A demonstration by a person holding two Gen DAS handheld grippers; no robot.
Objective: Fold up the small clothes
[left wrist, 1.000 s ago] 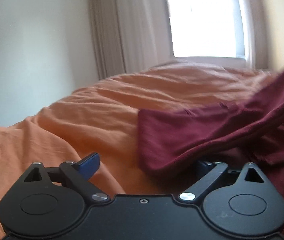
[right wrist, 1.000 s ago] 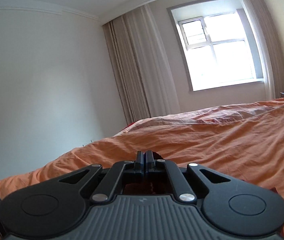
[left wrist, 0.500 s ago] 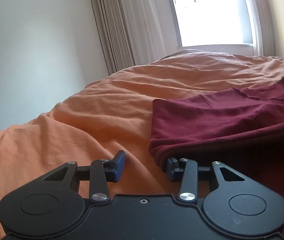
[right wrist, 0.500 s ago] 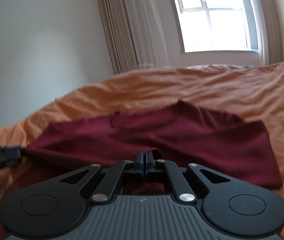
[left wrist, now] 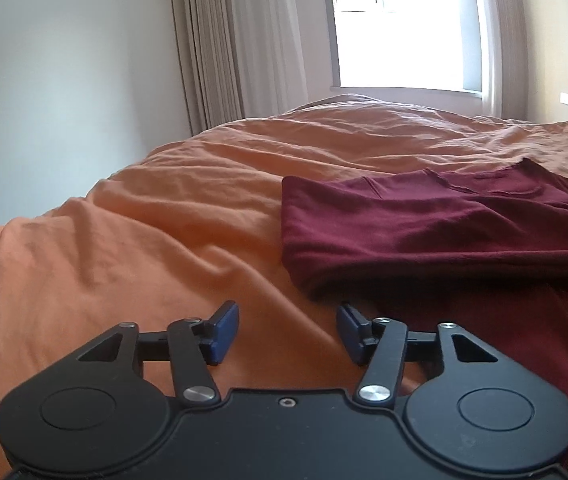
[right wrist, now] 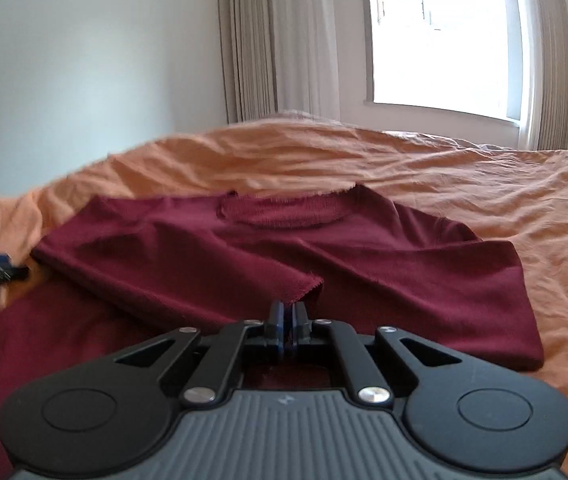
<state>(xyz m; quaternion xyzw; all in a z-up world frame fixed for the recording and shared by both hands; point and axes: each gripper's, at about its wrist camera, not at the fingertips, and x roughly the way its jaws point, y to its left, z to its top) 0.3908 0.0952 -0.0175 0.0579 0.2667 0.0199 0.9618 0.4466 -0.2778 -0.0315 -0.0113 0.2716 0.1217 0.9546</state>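
Garment: a maroon top (right wrist: 324, 264) lies on the bed, its upper half doubled over the lower — neckline (right wrist: 284, 212) far from the fingers, fold corner right at the right fingertips.
Handling: soft, light knit, I judge; it will sag and drag rather than hold shape, so take it at a hem or corner, pinching both layers.
Right gripper (right wrist: 287, 316): fingers pressed together, apparently on the cloth edge just ahead of them, though the contact itself is half hidden.
Left gripper (left wrist: 288, 332): pads spread wide, holding nothing — the folded side edge (left wrist: 304, 256) sits just beyond and right of the right pad (left wrist: 350, 332).
Bed cover (left wrist: 144, 232): orange, rumpled, under everything.
Beyond: curtains (right wrist: 280, 40) and bright window (left wrist: 400, 20).
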